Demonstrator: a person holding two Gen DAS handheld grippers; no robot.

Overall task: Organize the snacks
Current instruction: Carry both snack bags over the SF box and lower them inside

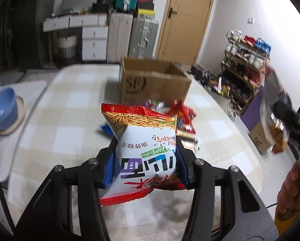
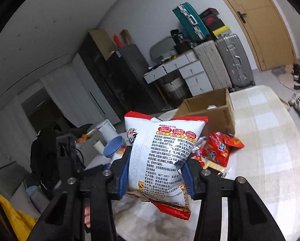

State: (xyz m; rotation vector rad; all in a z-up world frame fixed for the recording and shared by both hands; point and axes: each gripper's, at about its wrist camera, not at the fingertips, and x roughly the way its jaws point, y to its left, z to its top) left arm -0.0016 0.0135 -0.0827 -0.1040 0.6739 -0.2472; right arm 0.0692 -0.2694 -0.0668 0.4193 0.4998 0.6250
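Observation:
My left gripper (image 1: 145, 156) is shut on a red and white noodle snack bag (image 1: 144, 140), held above the checked tablecloth. My right gripper (image 2: 156, 172) is shut on a second bag of the same kind (image 2: 162, 156), its printed back facing the camera. That bag and the right gripper also show blurred at the right edge of the left wrist view (image 1: 274, 124). An open cardboard box (image 1: 152, 82) stands at the table's far side; it also shows in the right wrist view (image 2: 210, 108). A pile of red snack packs (image 2: 220, 148) lies in front of the box.
A stack of blue bowls (image 1: 3, 108) sits on a side surface at the left. Suitcases (image 1: 130, 38), drawers and a wooden door stand behind the table. A shoe rack (image 1: 244, 68) is at the right.

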